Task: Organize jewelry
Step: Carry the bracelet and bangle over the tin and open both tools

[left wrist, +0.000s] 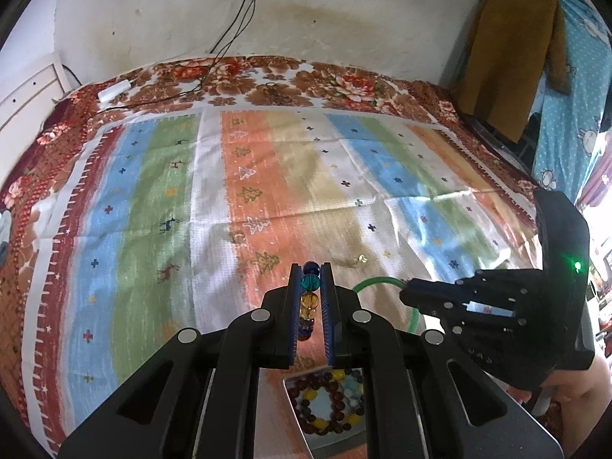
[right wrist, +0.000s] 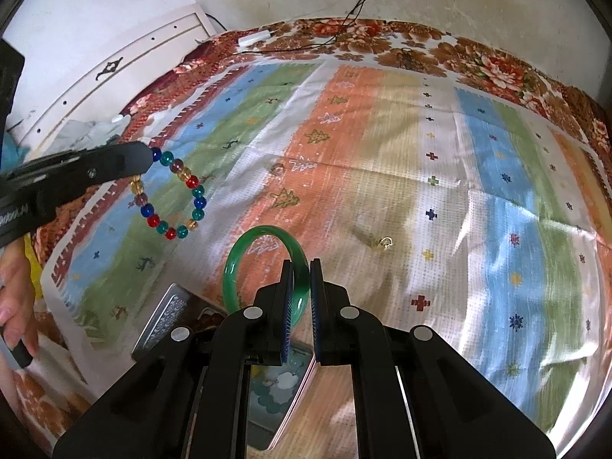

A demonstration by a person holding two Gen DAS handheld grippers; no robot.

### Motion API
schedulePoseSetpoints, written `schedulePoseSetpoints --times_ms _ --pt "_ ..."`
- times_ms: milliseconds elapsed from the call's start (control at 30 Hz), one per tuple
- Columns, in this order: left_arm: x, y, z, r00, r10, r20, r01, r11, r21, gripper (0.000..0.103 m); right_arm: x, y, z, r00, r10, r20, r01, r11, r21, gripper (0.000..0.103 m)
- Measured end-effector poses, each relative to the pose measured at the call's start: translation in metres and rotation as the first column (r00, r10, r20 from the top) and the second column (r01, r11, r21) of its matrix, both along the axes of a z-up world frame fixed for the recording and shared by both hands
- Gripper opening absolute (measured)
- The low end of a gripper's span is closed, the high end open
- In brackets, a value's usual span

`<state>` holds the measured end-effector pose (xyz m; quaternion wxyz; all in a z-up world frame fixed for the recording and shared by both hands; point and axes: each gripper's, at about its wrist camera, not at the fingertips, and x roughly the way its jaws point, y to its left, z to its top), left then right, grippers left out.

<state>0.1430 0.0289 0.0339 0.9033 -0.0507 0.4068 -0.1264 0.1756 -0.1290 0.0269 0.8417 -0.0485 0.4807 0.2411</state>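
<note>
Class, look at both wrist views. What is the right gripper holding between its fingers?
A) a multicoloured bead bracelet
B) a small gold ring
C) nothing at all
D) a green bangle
D: in the right wrist view the right gripper is shut on the green bangle, while the left gripper holds the bead bracelet hanging above the striped cloth.

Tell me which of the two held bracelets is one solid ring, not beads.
The green bangle in the right gripper. The left gripper holds a multicoloured bead bracelet.

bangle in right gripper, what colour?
Green bangle, translucent; clearest in the right wrist view.
</note>
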Motion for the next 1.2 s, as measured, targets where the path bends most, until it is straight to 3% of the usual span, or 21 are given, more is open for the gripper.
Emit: schedulePoseSetpoints --times_ms 867,933,967,1067,1200 --pt "-0.050 -0.020 -0.018 0.998 -0.057 -0.034 0.057 0.998 0.004 0.010 -0.042 -0.006 -0.011 0.997 0.055 -0.047 -0.055 0.998 -0.005 0.010" --pt "-0.050 -0.021 -0.020 0.997 -0.055 -0.046 0.055 0.998 0.011 0.020 -0.043 -0.005 -0.015 0.995 0.071 -0.075 -0.071 0.997 0.005 0.011" --pt "-0.049 -0.020 -0.021 0.998 -0.044 -0.049 0.045 0.999 0.012 0.031 -0.044 -0.004 -0.016 0.994 0.073 -0.083 -0.073 0.997 0.006 0.014" --pt "-0.048 -0.019 -0.022 0.998 -0.033 -0.050 0.034 0.999 0.017 0.034 -0.043 -0.007 -0.014 0.997 0.053 -0.064 -0.053 0.999 -0.001 0.031" --pt "-0.043 -0.013 -0.024 0.999 0.001 -0.053 0.000 1.000 0.028 0.041 -0.039 -0.012 -0.012 0.999 0.016 -0.037 -0.017 0.999 -0.027 0.032"
